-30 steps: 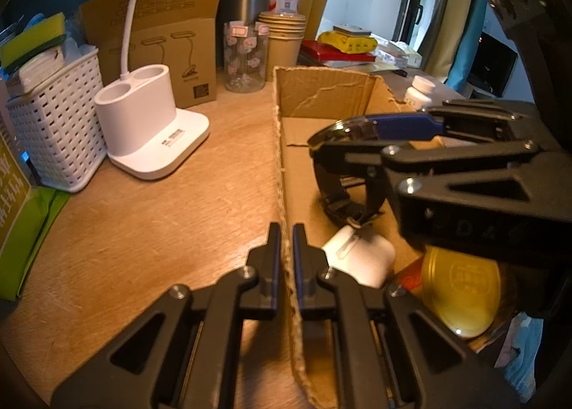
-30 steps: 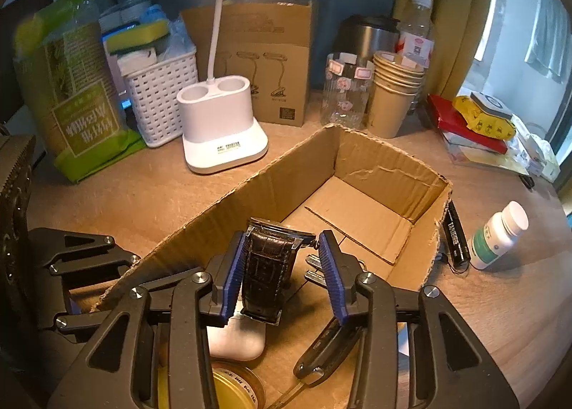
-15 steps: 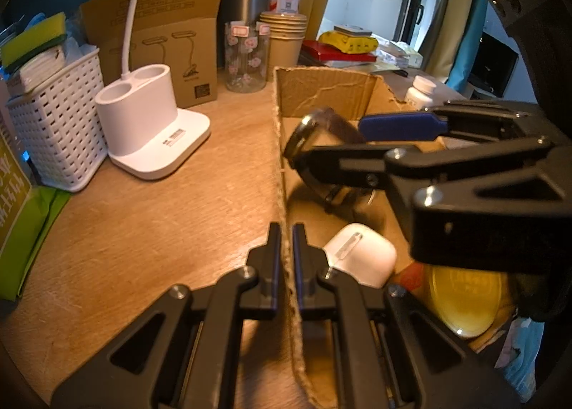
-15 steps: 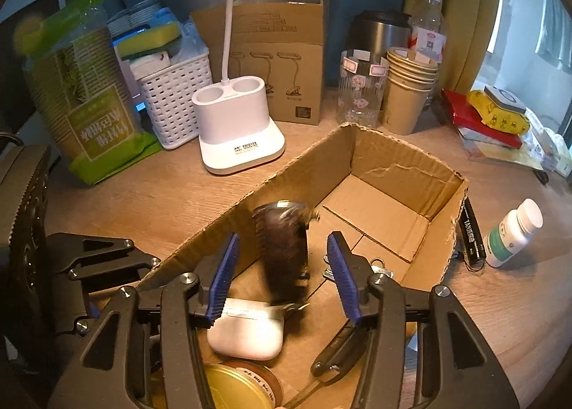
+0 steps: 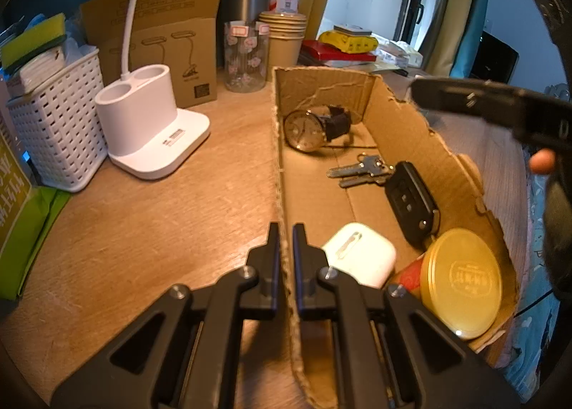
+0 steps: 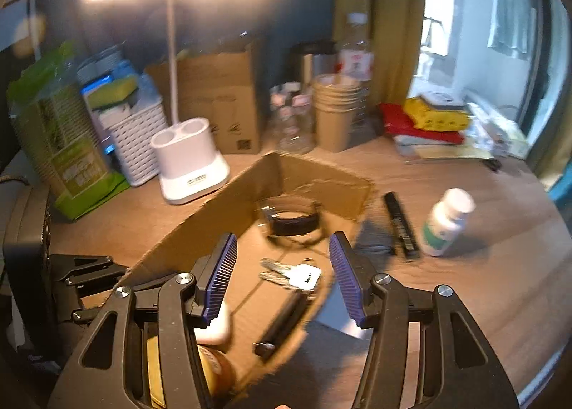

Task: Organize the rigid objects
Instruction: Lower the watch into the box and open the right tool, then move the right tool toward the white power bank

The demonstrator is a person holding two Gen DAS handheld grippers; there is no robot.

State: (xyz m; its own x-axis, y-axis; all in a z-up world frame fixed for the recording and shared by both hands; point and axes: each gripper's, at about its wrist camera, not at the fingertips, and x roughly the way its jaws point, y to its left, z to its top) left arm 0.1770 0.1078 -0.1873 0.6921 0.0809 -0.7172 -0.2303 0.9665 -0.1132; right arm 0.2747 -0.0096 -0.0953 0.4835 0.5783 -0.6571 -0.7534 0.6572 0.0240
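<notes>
An open cardboard box [image 5: 404,116] [image 6: 214,216] lies on the wooden desk. My left gripper [image 5: 286,259] is shut on the box's left wall near its front end. A brown-strapped wristwatch [image 5: 311,126] [image 6: 291,221] lies on its side at the box's far end. Nearer in the box lie keys [image 5: 361,169] [image 6: 293,275], a black car key fob [image 5: 411,201], a white earbud case [image 5: 361,253] and a gold tin [image 5: 461,280]. My right gripper [image 6: 282,269] hangs open above the keys with nothing between its fingers. Outside the box, to its right, lie a white pill bottle [image 6: 447,221] and a black stick-shaped item [image 6: 400,225].
Left of the box stand a white lamp base [image 5: 150,126] and a white basket [image 5: 53,123]. Behind the box are a glass jar [image 5: 246,59], stacked paper cups [image 5: 284,37], a brown carton and a steel flask. Red and yellow packs lie at the back right.
The right gripper let go of the watch, which dropped to the box's far end. The gripper then rose and pulled back to the right. The left gripper has kept still on the wall.
</notes>
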